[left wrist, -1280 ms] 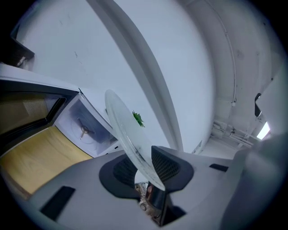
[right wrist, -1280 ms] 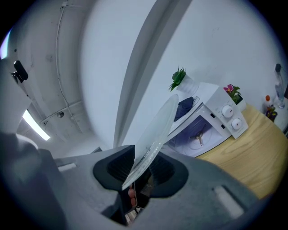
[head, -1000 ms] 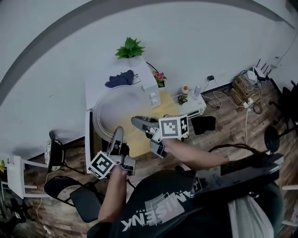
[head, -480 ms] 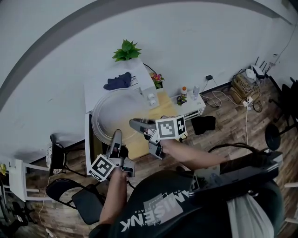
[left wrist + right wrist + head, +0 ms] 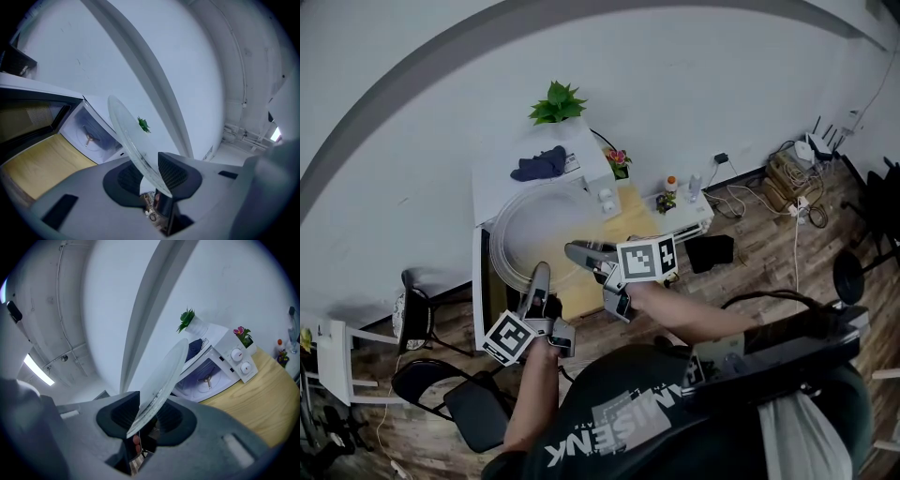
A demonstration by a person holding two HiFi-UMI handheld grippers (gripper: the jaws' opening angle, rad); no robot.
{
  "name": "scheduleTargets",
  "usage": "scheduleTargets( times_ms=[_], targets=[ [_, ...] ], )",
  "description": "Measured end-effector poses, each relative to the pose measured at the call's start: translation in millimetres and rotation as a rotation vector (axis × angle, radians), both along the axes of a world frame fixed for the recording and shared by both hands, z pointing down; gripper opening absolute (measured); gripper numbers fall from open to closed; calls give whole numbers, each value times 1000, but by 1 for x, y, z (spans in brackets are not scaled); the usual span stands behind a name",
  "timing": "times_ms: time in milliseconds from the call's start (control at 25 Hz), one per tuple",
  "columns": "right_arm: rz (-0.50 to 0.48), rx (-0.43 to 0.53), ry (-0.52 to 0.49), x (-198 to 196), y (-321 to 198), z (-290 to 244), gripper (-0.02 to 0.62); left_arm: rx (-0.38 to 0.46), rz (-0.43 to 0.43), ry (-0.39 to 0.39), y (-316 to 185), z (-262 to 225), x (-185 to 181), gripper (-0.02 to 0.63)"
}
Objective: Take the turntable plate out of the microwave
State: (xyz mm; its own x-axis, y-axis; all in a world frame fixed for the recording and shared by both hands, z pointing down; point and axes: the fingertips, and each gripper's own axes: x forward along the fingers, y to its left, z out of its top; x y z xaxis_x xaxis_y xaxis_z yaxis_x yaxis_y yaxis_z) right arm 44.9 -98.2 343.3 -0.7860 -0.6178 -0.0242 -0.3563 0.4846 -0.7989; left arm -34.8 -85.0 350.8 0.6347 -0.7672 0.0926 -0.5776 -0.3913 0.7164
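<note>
The left gripper [image 5: 151, 174] has its jaws clenched on one rim of the turntable plate [image 5: 127, 129], which rises tilted from between them. Beyond stands the open microwave [image 5: 91, 136]. The right gripper [image 5: 146, 416] clamps the opposite rim, with the wooden worktop [image 5: 255, 401] and a plant [image 5: 186, 318] past its jaws.

1 turntable plate [image 5: 530, 230]. 2 grippers: left gripper [image 5: 539, 275], right gripper [image 5: 574, 249]. 1 microwave [image 5: 225, 363] w/ 2 knobs [image 5: 237, 354]. On top: 1 green plant [image 5: 560, 98] at 12 o'clock, 1 dark cloth [image 5: 540, 161]. 1 flower pot [image 5: 622, 157] at 2. 1 wood table [image 5: 636, 212]. 2 dark chairs [image 5: 441, 384] at 8.
</note>
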Motion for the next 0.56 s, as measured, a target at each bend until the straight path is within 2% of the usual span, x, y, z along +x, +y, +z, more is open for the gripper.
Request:
scheduleTargets(
  times_ms=[40,120,200,320,560],
  targets=[
    [0,4,0,0,1,-1,106,9,-9,-45,0,0,-4,94],
    [0,9,1,-1,3,-2,107,13,-13,-63,1,0,-7,94],
    [2,8,-2,-1,4,-1,107,8,-3,-26,3,0,-3,94],
    [4,6,-7,-1,4,0,107,-8,24,77,5,-2,7,94],
    [0,16,14,-5,7,0,110,-14,13,45,8,-1,-2,95]
  ],
)
